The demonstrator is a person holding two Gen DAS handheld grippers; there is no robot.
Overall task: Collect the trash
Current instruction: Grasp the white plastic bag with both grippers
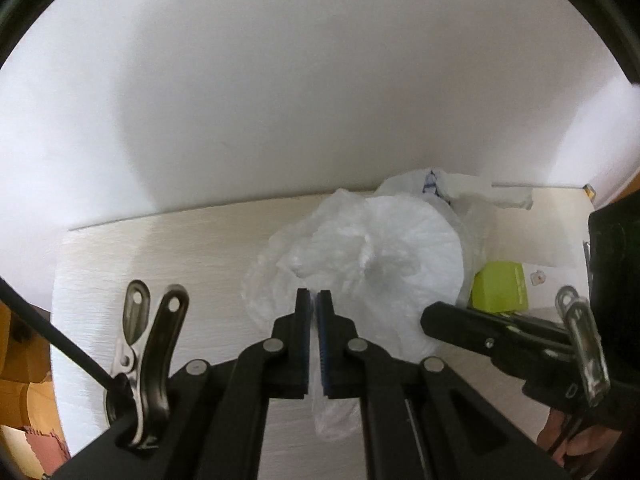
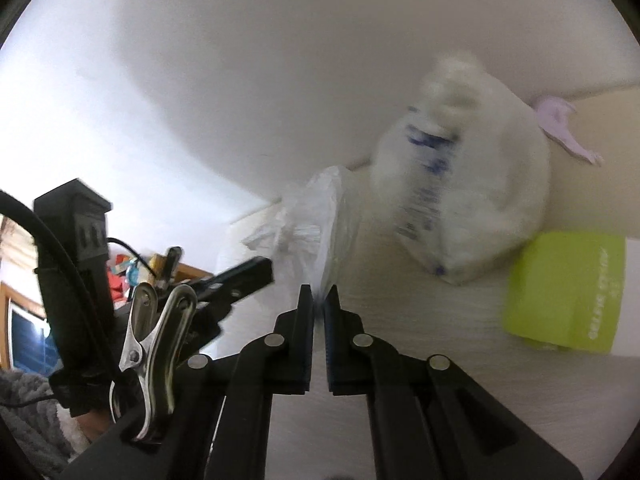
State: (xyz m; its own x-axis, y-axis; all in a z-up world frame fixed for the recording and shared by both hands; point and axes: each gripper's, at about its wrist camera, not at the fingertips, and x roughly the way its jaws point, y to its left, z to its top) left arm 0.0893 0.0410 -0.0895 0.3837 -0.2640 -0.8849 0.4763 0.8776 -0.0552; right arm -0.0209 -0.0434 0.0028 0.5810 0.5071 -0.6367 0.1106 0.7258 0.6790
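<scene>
Left wrist view: the left gripper (image 1: pixel 314 298) is pinching shut on a thin edge of the clear plastic bag (image 1: pixel 280 268), which is lying on the pale table (image 1: pixel 160 248) near the wall. A white wad of paper (image 1: pixel 404 248) is sitting inside it. The right gripper (image 1: pixel 430 318) is reaching in from the side. The bag looks light, soft and slippery, so holding it by the rim is best.

Right wrist view: the right gripper (image 2: pixel 319 300) is also squeezing shut on a fold of the clear plastic bag (image 2: pixel 320 216). Only here can you see a purple scrap (image 2: pixel 560 128) by the wall and a blurry white printed bag (image 2: pixel 468 184) beside the green box (image 2: pixel 564 288).
</scene>
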